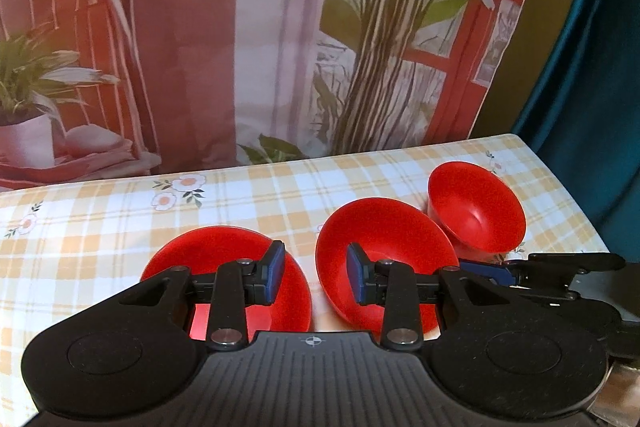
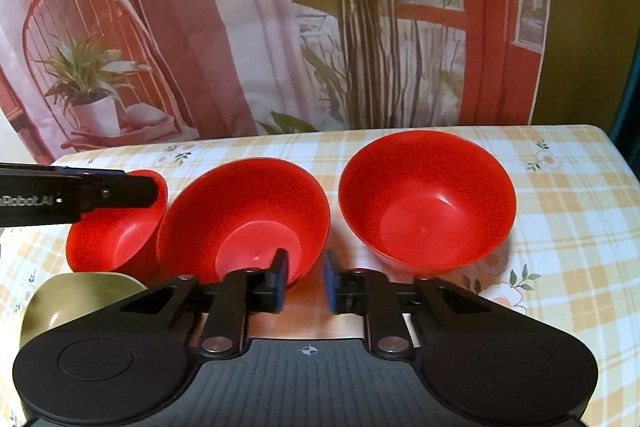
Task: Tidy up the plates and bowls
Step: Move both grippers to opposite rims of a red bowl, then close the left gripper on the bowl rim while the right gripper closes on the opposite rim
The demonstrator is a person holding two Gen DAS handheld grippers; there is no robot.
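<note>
Bowls (image 2: 426, 199): three red ones stand apart in a row on the table (image 2: 568, 227), none stacked yet. Left hand-held gripper (image 1: 316, 277) hovers released between two; right hand-held gripper (image 2: 306, 281) parted, empty, near the middle bowl (image 2: 244, 219).

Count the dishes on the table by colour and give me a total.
Red bowls: 3, left, middle, right.
Olive-green dish: 1, at the near left edge; bowl or plate, cannot tell.
Total: 4
</note>
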